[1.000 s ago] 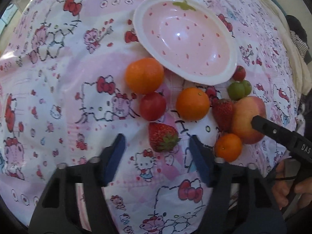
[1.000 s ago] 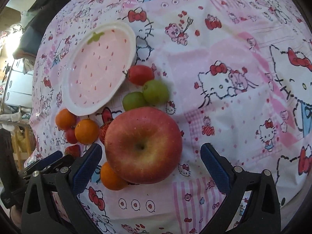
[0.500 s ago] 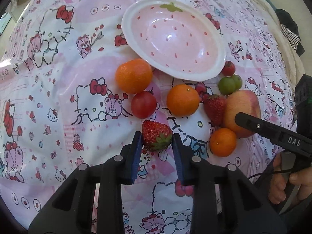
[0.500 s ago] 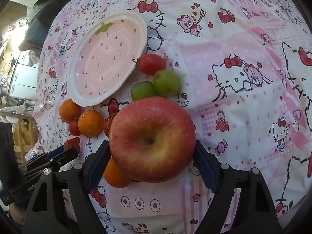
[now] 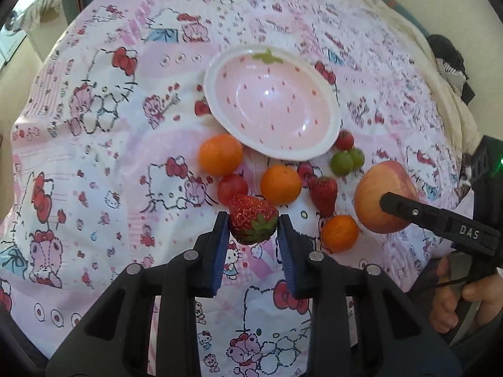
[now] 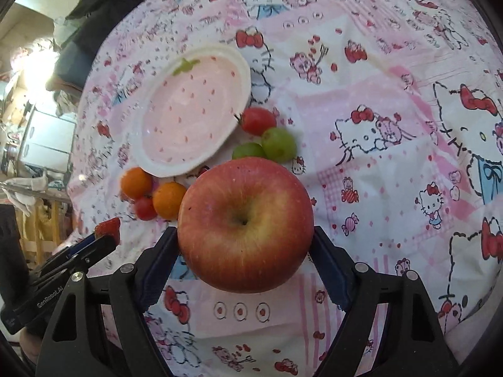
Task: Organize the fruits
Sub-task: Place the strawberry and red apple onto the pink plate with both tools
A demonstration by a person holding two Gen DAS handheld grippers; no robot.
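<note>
- Strawberry (image 5: 253, 220) is clamped between my left gripper's (image 5: 251, 235) blue pads.
- Apple (image 6: 245, 224) is gripped in my right gripper (image 6: 245, 251), jaws wide around it.
- Bowl (image 5: 220, 75) sits empty.

- The left gripper (image 5: 253, 231) is a black plastic frame with triangular cut-outs, round silver screws on its arms, and blue ribbed pads on its fingers (image 5: 220, 245).
- The right gripper (image 6: 245, 251) matches it: black frame, silver screws, dark blue fingers (image 6: 327, 264).
- White letters "DAS" mark the right gripper's side.
- A thin black cable runs beside the person's hand (image 5: 452, 295).
</note>
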